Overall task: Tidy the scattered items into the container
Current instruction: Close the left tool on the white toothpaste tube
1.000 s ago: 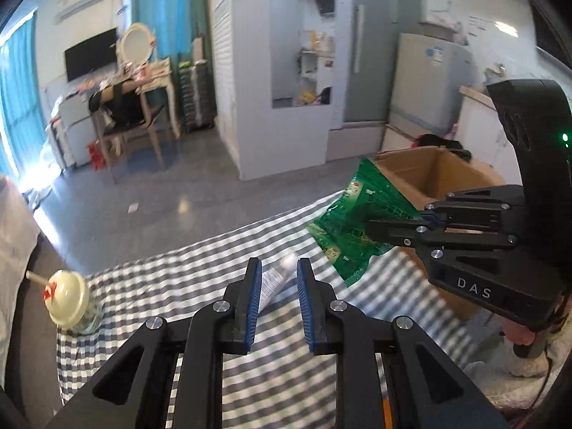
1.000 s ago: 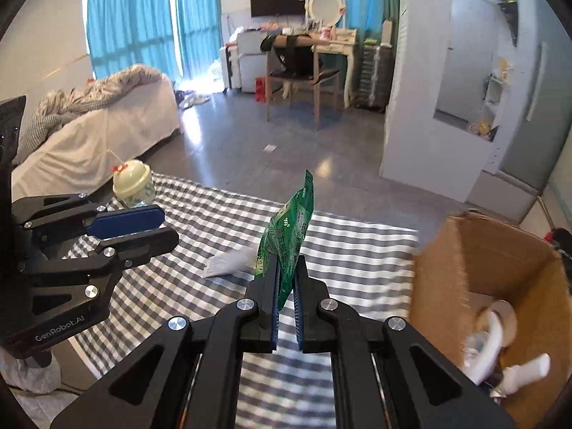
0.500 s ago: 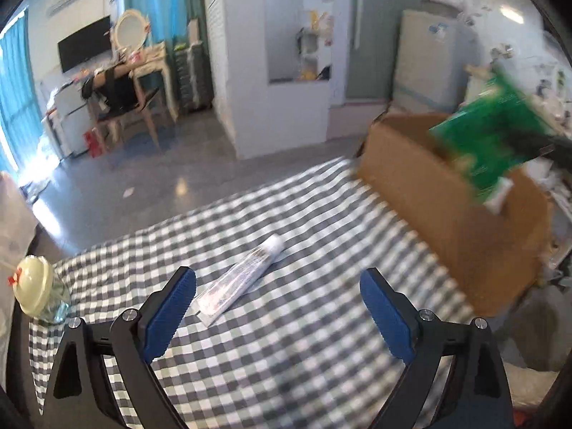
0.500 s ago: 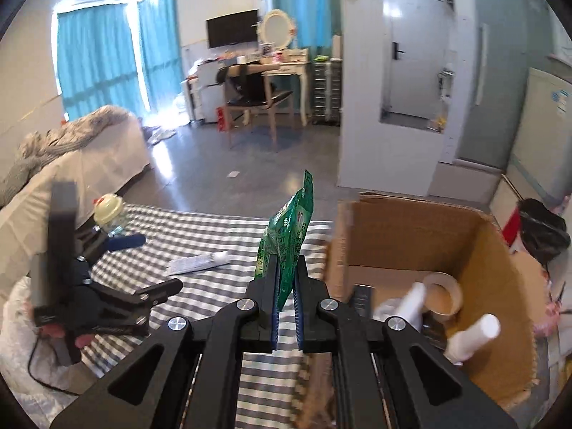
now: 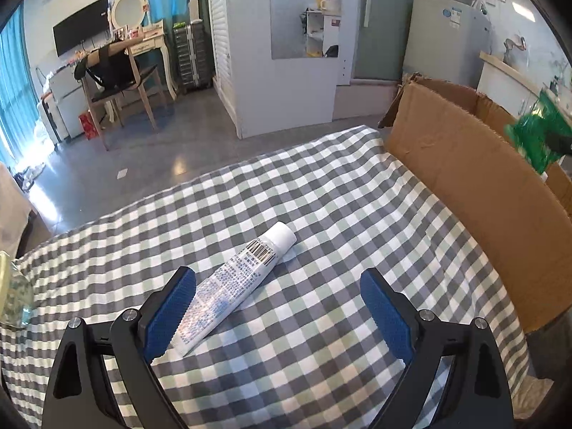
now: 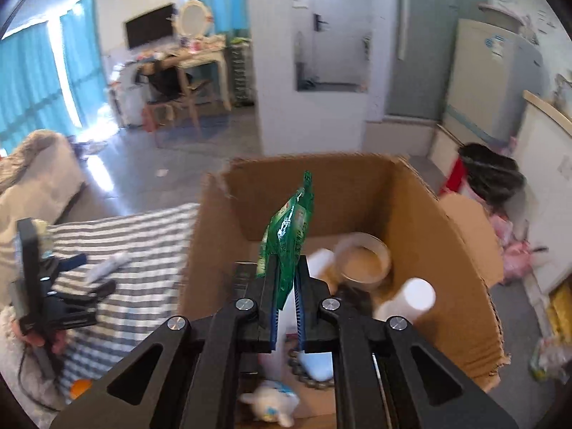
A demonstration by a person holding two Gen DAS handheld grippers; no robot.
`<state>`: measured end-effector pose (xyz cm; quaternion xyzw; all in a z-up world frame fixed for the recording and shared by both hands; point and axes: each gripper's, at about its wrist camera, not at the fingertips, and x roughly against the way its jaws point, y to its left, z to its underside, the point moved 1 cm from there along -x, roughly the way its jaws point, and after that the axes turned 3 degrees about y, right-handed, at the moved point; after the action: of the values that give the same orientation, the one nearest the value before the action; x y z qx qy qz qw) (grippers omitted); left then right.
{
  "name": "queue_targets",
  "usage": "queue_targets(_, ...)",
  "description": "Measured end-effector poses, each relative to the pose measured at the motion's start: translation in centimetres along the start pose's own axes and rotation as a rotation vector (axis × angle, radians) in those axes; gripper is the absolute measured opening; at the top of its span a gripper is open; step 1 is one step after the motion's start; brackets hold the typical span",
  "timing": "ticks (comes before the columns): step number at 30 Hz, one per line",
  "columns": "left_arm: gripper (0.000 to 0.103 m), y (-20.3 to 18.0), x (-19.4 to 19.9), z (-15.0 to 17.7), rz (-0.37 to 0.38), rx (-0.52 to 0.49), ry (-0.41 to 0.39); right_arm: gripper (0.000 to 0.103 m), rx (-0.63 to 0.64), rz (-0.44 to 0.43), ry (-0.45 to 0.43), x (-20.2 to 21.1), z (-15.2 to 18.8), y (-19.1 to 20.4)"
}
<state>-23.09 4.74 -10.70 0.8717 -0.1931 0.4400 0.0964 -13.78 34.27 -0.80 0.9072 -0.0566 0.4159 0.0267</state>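
My right gripper (image 6: 287,264) hangs over the open cardboard box (image 6: 429,221). Its jaws are opening, and the green snack packet (image 6: 291,221) stands upright between them, leaning on the left pad with a gap at the right pad. The packet (image 5: 540,136) also shows over the box (image 5: 464,164) at the right edge of the left wrist view. My left gripper (image 5: 275,279) is wide open just above the checked tablecloth (image 5: 321,196). A white tube (image 5: 243,279) lies slanted between its fingers, close to the left one and untouched.
Inside the box lie a tape roll (image 6: 364,261), a white bottle (image 6: 411,296) and a small plush toy (image 6: 271,404). A glass jar (image 5: 10,296) stands at the table's far left edge. Beyond the table are floor, a chair and a desk.
The right gripper carried the green packet from over the table to above the box, and its jaws have parted. The left gripper opened wide and sank toward the white tube.
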Motion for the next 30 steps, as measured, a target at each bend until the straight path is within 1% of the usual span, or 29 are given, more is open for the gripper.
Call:
queue_targets(1, 0.095, 0.1, -0.3, -0.1, 0.002, 0.003, 0.005, 0.058, -0.006, 0.033, 0.018, -0.5, 0.0, -0.3)
queue_targets(2, 0.095, 0.1, -0.6, 0.0, 0.005, 0.006, 0.011, 0.075, -0.015, 0.054, 0.024, -0.8, 0.0, -0.4)
queue_targets(3, 0.095, 0.2, -0.8, 0.0, 0.008, 0.009, 0.017, 0.085, -0.025, 0.056, 0.011, -0.7, -0.1, -0.6)
queue_targets(6, 0.095, 0.5, -1.8, 0.3, 0.015, 0.020, 0.044, 0.085, -0.025, -0.013, -0.056, 0.9, -0.2, -0.3)
queue_targets(8, 0.095, 0.3, -2.1, 0.4, 0.009, 0.016, 0.047, 0.085, 0.022, -0.039, -0.097, 2.1, -0.4, 0.7)
queue_targets(11, 0.095, 0.0, -2.2, 0.6, 0.004, -0.008, 0.048, 0.085, 0.084, -0.038, -0.132, 2.9, -0.5, 2.5)
queue_targets(13, 0.091, -0.2, -2.2, 0.7, -0.004, -0.016, 0.047, 0.085, 0.096, -0.070, -0.129, 2.8, -0.3, 3.2)
queue_targets(14, 0.078, -0.4, -2.0, 0.7, -0.007, -0.022, 0.040, 0.085, 0.095, -0.081, -0.124, 2.8, -0.1, 3.4)
queue_targets(15, 0.056, -0.5, -1.7, 0.7, -0.012, -0.029, 0.029, 0.085, 0.095, -0.093, -0.113, 2.6, 0.1, 3.6)
queue_targets(16, 0.044, -0.5, -1.4, 0.6, -0.021, -0.030, 0.023, 0.085, 0.094, -0.098, -0.100, 2.4, 0.2, 3.7)
queue_targets(17, 0.021, -0.3, -1.1, 0.5, -0.034, -0.025, 0.023, 0.085, 0.095, -0.097, -0.090, 2.1, 0.3, 3.8)
queue_targets(18, 0.006, 0.1, -0.8, 0.4, -0.034, -0.011, 0.027, 0.085, 0.097, -0.095, -0.082, 2.0, 0.4, 3.9)
queue_targets(19, 0.002, 0.5, -0.6, 0.4, -0.014, 0.007, 0.032, 0.085, 0.096, -0.095, -0.077, 1.9, 0.5, 4.0)
queue_targets(21, 0.000, 1.2, 0.2, 0.4, 0.015, 0.044, 0.021, 0.085, 0.091, -0.105, -0.075, 2.0, 0.7, 4.2)
queue_targets(24, 0.000, 1.1, 1.5, 0.6, -0.002, 0.026, 0.001, 0.085, 0.100, -0.122, -0.080, 2.5, 0.9, 4.3)
queue_targets(28, 0.000, 0.5, 3.5, 0.5, 0.003, 0.008, -0.034, 0.085, 0.117, -0.138, -0.084, 3.1, 1.2, 4.9)
queue_targets(30, 0.000, 0.2, 4.2, 0.4, -0.017, -0.001, -0.036, 0.085, 0.125, -0.147, -0.086, 3.3, 1.3, 5.3)
